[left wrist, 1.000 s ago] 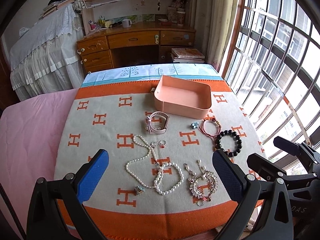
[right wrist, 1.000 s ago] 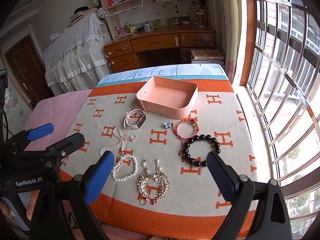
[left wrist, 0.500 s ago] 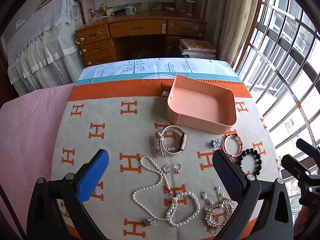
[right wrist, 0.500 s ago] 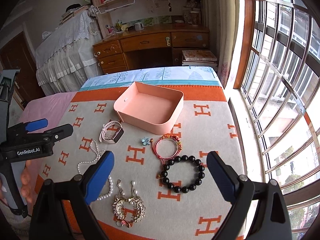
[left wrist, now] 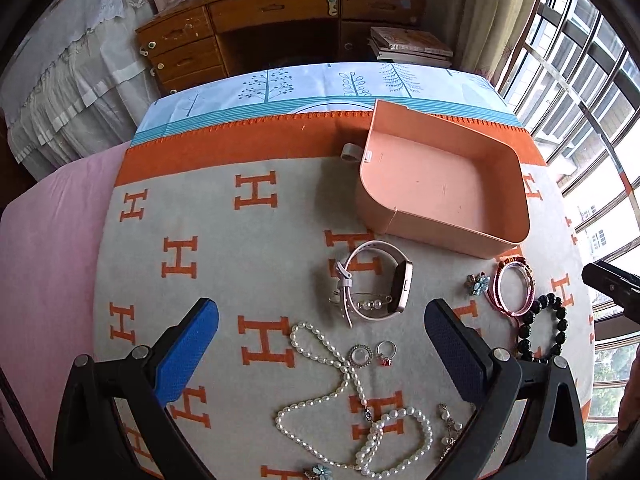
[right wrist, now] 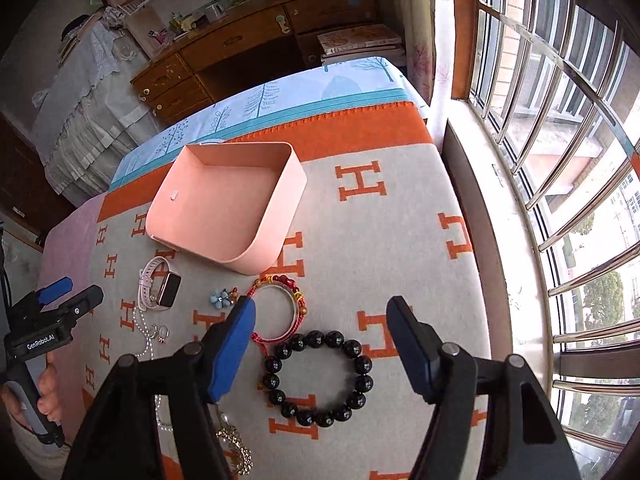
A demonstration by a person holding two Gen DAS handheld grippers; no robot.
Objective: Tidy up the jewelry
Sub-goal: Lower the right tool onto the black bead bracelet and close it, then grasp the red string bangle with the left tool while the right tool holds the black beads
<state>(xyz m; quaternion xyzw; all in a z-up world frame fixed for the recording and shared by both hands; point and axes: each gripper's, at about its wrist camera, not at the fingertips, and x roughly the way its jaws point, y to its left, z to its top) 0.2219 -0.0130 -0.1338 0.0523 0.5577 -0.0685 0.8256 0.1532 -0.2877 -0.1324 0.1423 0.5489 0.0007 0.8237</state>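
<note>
Centrally, the H-patterned blanket (left wrist: 224,264) covers the work surface. Pink tray (left wrist: 444,184): at one o'clock in the left wrist view, upright, nothing inside it. Left gripper (left wrist: 320,344): jaws spread wide and released, poised over the pearl necklace (left wrist: 340,384) at six o'clock, nothing between the pads. Right gripper (right wrist: 320,340): jaws closing, still apart and grasping nothing; the black bead bracelet (right wrist: 318,378) lies between them on the blanket at six o'clock, untouched. Red cord bracelet (right wrist: 280,312): just above the black beads, touching them. Pink watch (left wrist: 376,284): just below the tray. Blue flower brooch (right wrist: 222,298): at nine o'clock of the red bracelet. Two rings (left wrist: 374,354): beside the necklace.
</note>
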